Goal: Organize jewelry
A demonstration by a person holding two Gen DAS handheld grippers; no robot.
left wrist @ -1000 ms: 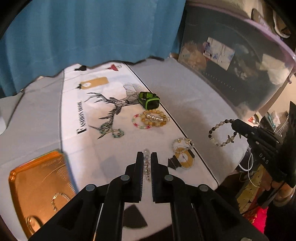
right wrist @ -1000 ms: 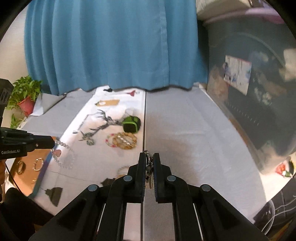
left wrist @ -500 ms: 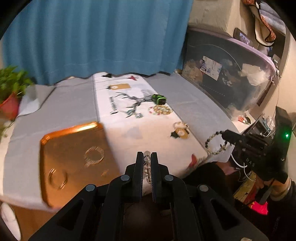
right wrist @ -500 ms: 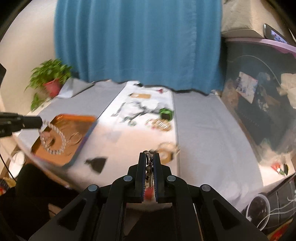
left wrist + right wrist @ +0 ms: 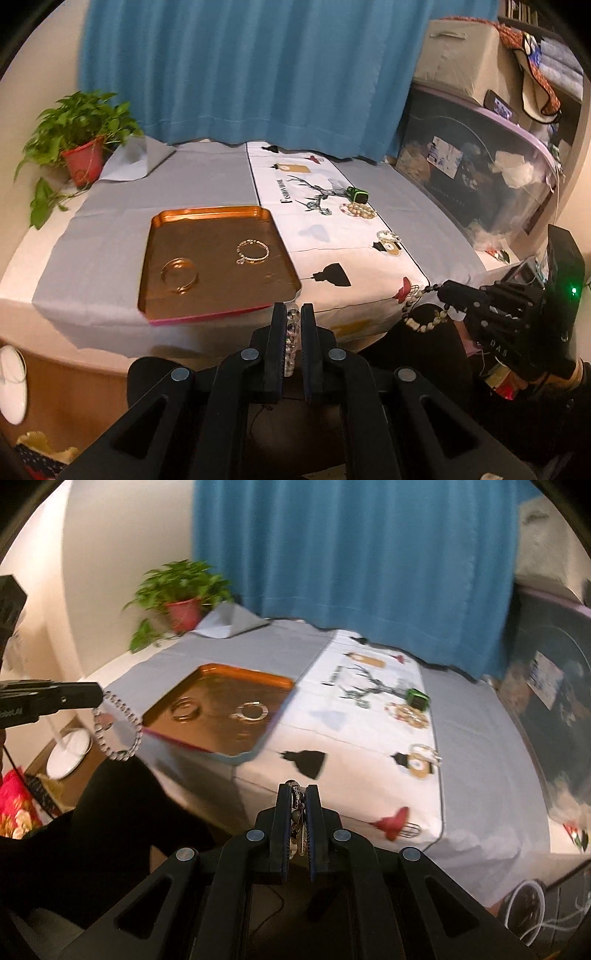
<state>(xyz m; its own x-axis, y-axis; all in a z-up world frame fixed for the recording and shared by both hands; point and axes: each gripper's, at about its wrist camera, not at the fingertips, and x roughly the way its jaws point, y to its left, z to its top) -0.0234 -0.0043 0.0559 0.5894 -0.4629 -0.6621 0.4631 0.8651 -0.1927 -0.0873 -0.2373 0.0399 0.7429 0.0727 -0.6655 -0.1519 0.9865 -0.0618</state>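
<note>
Both grippers off the counter edge, left gripper [image 5: 293,314] jaws clamped on clear-bead bracelet [image 5: 117,731], right gripper [image 5: 298,794] jaws clamped on dark-bead bracelet [image 5: 421,314]; IMO go low over copper tray [image 5: 155,258] w/ 2 bangles in it, then release w/o flinging.

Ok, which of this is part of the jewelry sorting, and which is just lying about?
Job:
- copper tray
- gold bangle and chain bracelet in it
- clear bead bracelet, left gripper
- dark bead bracelet, right gripper
- bracelets on the cloth

Lying about:
- potted plant
- storage bin
- blue curtain
</note>
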